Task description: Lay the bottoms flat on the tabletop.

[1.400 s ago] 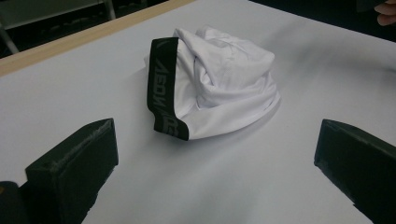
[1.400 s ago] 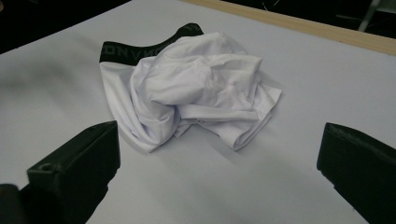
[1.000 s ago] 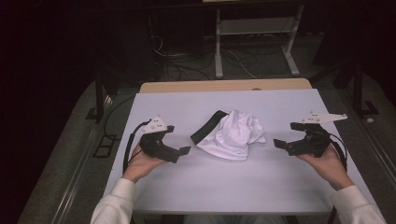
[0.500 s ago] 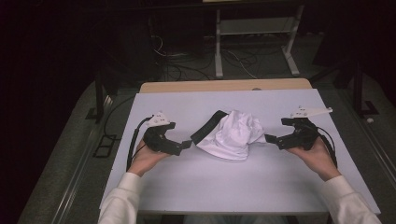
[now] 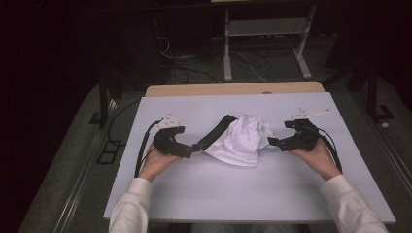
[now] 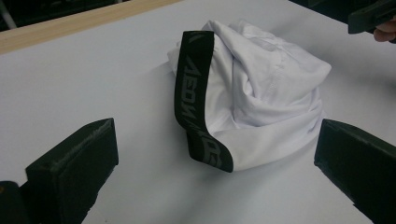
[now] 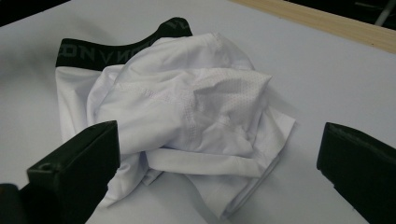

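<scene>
A crumpled pair of white underwear (image 5: 243, 140) with a black lettered waistband (image 5: 217, 131) lies bunched in the middle of the white table (image 5: 243, 194). My left gripper (image 5: 194, 148) is at its left end, open, its jaws either side of the waistband's near end (image 6: 205, 149) and a little short of it. My right gripper (image 5: 271, 142) is at the garment's right edge, open. In the right gripper view the white cloth (image 7: 187, 121) lies between the jaws and reaches the left one. Neither gripper holds anything.
The white table top has a wooden strip (image 5: 233, 89) along its far edge. Beyond it stand a metal frame (image 5: 265, 34) and cables on a dark floor. Bare table surface lies in front of the garment and to both sides.
Both grippers have moved inward toward the garment, the left from the left side and the right from the right side. The garment has not moved.
</scene>
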Demonstrator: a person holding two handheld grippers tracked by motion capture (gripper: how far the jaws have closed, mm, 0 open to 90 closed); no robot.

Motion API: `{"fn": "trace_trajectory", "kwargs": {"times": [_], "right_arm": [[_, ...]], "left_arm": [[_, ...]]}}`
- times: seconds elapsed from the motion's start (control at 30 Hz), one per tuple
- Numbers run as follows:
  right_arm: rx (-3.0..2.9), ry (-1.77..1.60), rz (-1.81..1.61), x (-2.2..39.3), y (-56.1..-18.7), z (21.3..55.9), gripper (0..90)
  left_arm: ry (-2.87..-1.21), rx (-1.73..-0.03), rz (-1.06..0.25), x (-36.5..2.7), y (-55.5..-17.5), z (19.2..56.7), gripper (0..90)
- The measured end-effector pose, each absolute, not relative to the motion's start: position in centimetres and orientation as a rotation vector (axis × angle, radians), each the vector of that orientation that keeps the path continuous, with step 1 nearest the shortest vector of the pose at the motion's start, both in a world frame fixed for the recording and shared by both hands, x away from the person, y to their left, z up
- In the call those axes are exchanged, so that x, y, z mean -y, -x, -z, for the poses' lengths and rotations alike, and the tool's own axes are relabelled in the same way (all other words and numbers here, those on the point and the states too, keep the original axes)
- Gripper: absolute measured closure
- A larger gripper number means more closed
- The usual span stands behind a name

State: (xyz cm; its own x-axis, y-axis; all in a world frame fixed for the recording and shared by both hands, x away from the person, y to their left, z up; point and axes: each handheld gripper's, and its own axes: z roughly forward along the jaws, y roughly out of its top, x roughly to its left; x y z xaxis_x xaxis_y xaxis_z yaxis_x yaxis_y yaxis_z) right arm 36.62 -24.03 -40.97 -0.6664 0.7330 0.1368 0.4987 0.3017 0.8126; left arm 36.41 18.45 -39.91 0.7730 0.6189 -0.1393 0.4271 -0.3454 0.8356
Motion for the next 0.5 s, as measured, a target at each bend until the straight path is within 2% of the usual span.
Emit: {"fn": "trace_trajectory", "kwargs": {"times": [0.33,0.5], "right_arm": [[-2.331,-1.130,-1.283,23.4,-37.4,42.0,0.0],[-2.324,-1.186,-1.319,23.4,-38.0,42.9,0.0]], "left_arm": [[-1.969,-0.858,-0.178,-18.7,-38.0,41.4,0.0],[-1.950,-0.888,-0.067,-18.3,-38.8,42.6,0.0]]}}
